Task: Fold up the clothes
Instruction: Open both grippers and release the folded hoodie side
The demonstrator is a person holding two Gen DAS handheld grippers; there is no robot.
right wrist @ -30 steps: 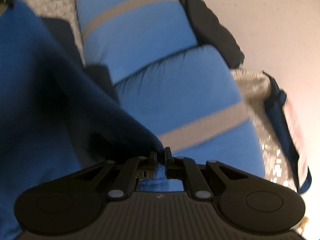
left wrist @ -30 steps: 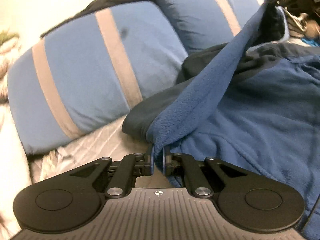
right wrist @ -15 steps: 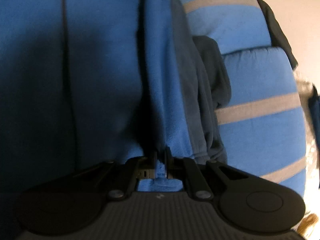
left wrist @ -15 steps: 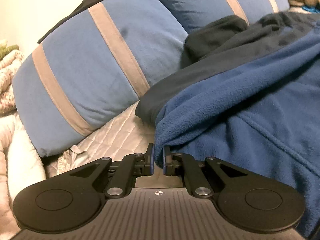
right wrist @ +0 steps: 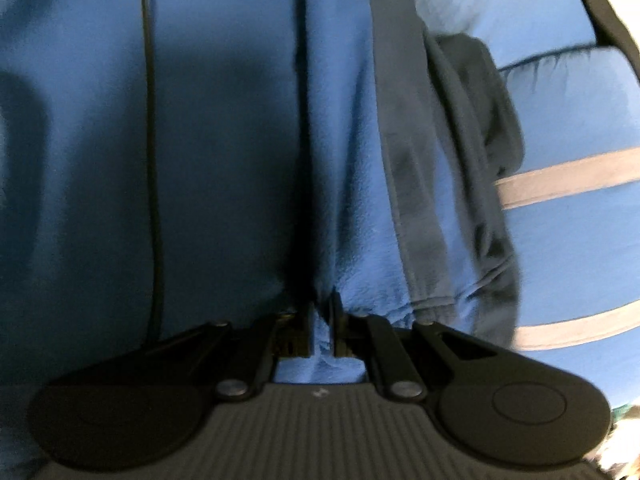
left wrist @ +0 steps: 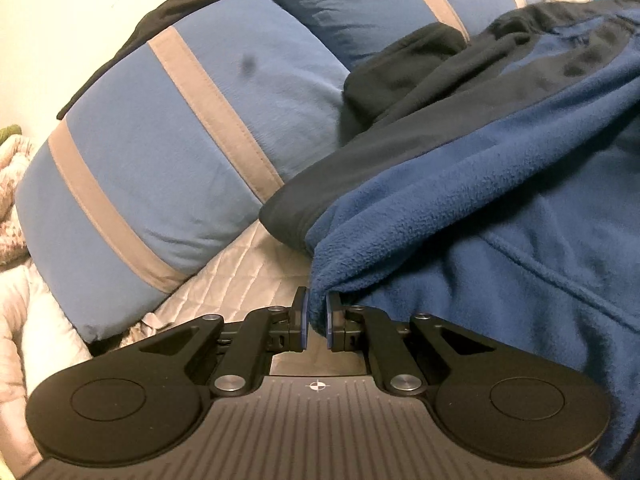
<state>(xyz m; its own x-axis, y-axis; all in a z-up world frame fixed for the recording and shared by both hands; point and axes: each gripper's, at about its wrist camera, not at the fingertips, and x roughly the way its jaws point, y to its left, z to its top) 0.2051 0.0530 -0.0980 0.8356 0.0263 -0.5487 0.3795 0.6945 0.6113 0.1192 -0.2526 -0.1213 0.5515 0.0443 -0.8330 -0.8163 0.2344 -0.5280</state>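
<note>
Blue fleece [left wrist: 460,208] with dark trim lies spread on the bed [left wrist: 240,268], its upper edge against two striped pillows [left wrist: 160,140]. Left gripper [left wrist: 316,320] is clamped on a corner of the fleece near the quilted cover. Right gripper [right wrist: 322,320] is clamped on a fleece fold beside the dark trim.

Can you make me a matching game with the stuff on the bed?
Things:
1. fleece jacket
2. striped pillow
3. quilt
4. left gripper

States:
A. pale grey, stitched in diamonds
B. light blue with grey bands
C. dark blue and fuzzy
D. black, fingers pinching fabric

Pairs: 1-C, 2-B, 3-A, 4-D
</note>
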